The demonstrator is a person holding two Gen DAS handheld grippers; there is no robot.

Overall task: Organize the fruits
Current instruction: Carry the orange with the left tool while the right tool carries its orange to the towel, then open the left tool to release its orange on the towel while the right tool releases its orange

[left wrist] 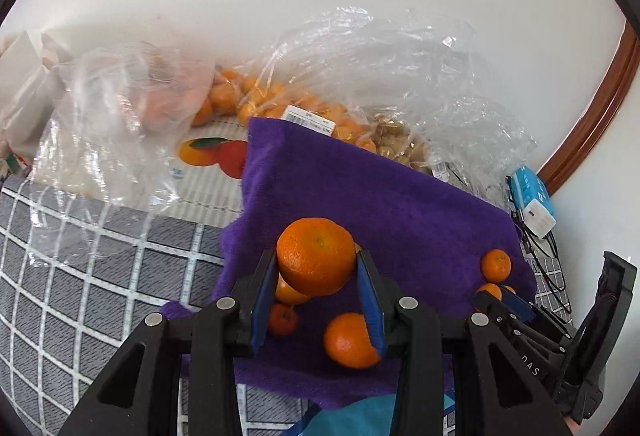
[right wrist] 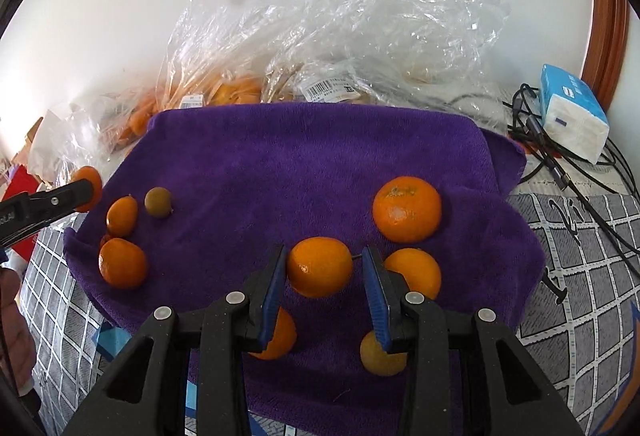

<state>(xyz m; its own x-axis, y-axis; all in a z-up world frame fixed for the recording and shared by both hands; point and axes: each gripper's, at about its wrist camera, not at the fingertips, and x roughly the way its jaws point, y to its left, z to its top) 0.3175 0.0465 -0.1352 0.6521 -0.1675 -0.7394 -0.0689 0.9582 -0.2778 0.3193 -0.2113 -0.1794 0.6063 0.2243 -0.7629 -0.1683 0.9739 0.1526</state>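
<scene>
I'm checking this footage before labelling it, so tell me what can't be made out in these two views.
- Left wrist view: fruit inside the clear plastic bags, blurred by crinkled film; no count possible.
- Left wrist view: small red-orange fruit, half hidden behind the left gripper finger.
- Right wrist view: yellowish fruit, partly covered by the right gripper finger.
- Right wrist view: barcode label print, too small to read.

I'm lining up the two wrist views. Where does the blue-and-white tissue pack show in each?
Left wrist: the tissue pack sits at the right edge, just past the far right corner of the purple towel.
Right wrist: the tissue pack is in the upper right, beyond the towel's right corner.
Shared landmark: the purple towel.
</scene>
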